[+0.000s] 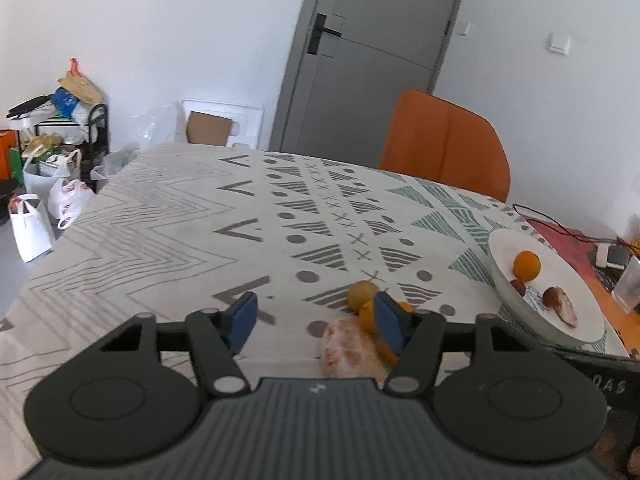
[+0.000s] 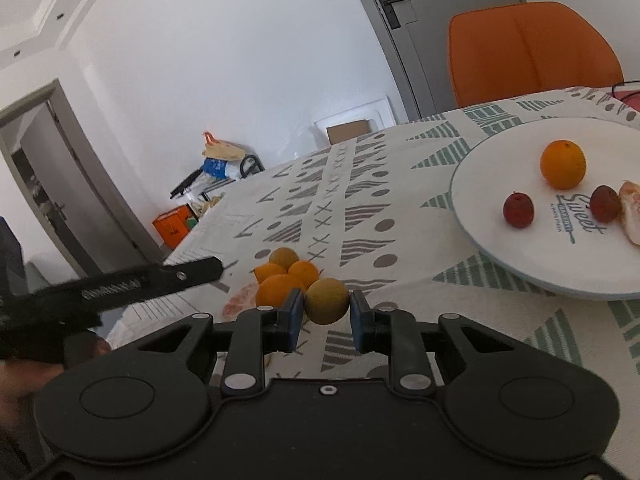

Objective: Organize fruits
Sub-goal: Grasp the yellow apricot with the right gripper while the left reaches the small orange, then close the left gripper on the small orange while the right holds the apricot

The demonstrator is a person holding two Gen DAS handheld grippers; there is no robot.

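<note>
A yellow-green round fruit [image 2: 327,300] sits between the blue pads of my right gripper [image 2: 326,314], which is shut on it just above the patterned tablecloth. Behind it lies a cluster of oranges [image 2: 280,288] with another yellowish fruit [image 2: 284,258]. My left gripper [image 1: 316,322] is open over the same pile. A peeled citrus piece [image 1: 348,344] and an orange [image 1: 366,316] lie near its right pad, and its left pad touches nothing. One of its black fingers [image 2: 192,272] shows in the right wrist view. The white plate [image 2: 460,208] [image 1: 500,276] holds an orange [image 2: 563,164], two small red fruits and a peeled piece.
An orange chair [image 1: 444,144] stands at the table's far side. Cables and a clear glass [image 1: 628,288] lie beyond the plate on the right. Shopping bags [image 1: 64,196] and a loaded rack stand on the floor to the left, and a grey door [image 1: 360,60] is behind.
</note>
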